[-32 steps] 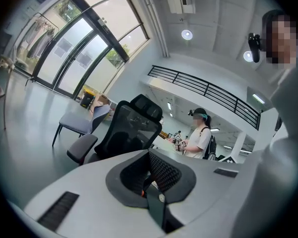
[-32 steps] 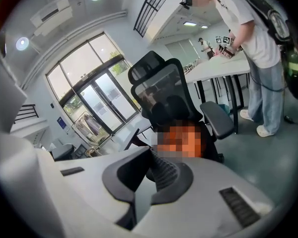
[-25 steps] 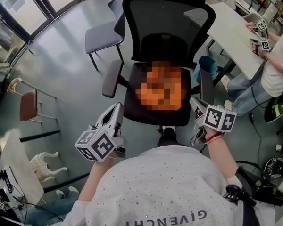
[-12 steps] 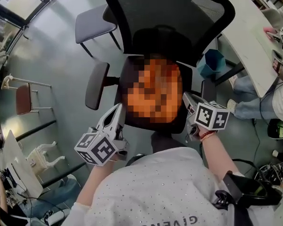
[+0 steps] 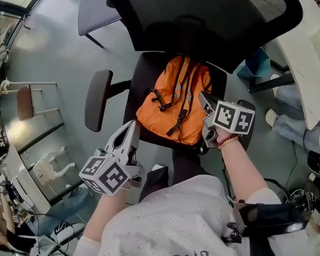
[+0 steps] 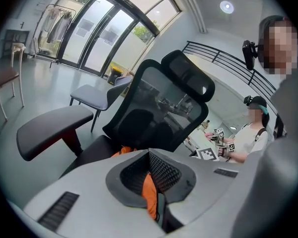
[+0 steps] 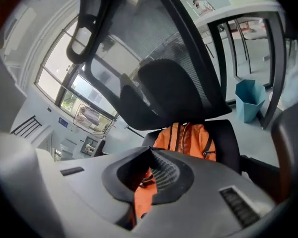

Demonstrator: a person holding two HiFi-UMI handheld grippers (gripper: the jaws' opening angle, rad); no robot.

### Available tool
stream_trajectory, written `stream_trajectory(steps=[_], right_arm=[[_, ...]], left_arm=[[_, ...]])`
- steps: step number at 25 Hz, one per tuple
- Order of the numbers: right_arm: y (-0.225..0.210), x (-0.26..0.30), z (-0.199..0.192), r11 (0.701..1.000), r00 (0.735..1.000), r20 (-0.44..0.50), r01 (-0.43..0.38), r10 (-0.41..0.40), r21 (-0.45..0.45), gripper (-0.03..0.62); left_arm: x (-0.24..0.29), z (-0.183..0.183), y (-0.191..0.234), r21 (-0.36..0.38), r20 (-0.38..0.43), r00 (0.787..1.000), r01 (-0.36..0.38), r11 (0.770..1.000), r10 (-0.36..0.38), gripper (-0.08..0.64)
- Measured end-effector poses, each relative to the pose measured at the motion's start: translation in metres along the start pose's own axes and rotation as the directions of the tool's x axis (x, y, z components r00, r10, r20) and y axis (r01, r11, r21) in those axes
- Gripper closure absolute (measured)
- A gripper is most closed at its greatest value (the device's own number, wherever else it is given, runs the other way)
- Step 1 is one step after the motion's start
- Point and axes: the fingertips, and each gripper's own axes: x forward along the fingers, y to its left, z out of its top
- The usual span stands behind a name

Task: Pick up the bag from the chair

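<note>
An orange backpack (image 5: 173,100) with dark straps lies on the seat of a black office chair (image 5: 141,76), against its mesh back. My right gripper (image 5: 202,97) hangs shut and empty over the bag's right edge; in the right gripper view the bag (image 7: 188,138) lies just past the closed tips of the right gripper (image 7: 151,149). My left gripper (image 5: 130,128) is shut and empty at the seat's front left corner, short of the bag. In the left gripper view orange cloth of the bag (image 6: 120,151) peeks beyond the closed tips of the left gripper (image 6: 150,151).
The chair's left armrest (image 5: 96,100) juts out beside my left gripper, the right armrest (image 5: 248,122) sits under my right wrist. A grey chair (image 5: 96,9) stands behind, a blue bin (image 5: 258,63) and a white table (image 5: 312,57) at right, a stool (image 5: 25,103) at left.
Both grippers have come forward and down towards the chair seat. The right one has gone from beside the seat to over the bag's right edge. The chair now fills more of the view.
</note>
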Motion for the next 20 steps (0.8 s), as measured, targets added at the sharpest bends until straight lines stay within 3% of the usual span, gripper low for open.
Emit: stream_trajectory(steps=[6,12,16,20], right_arm=[[-0.024,0.049,0.021,0.992,1.0,-0.008,-0.021,0.022,0.128,0.589],[-0.034,0.094,0.032,0.994,0.996,-0.041,-0.073,0.077,0.084,0.586],[-0.063,0.119,0.028,0.998,0.998,-0.063,-0.014,0.017,0.053,0.571],[-0.086,0.137,0.014,0.993,0.994,-0.106,-0.001,0.014,0.114,0.51]], left_arm=[[0.022,0.0,0.001,0.009,-0.029,0.999,-0.036,0.999,0.036,0.548],[0.04,-0.007,0.002,0.034,-0.082,0.996,-0.041,0.999,0.044,0.548],[0.046,-0.018,0.012,0.014,-0.116,0.991,-0.069,0.998,0.07,0.548],[0.051,-0.032,0.024,-0.011,-0.152,0.984,-0.092,0.996,0.09,0.548]])
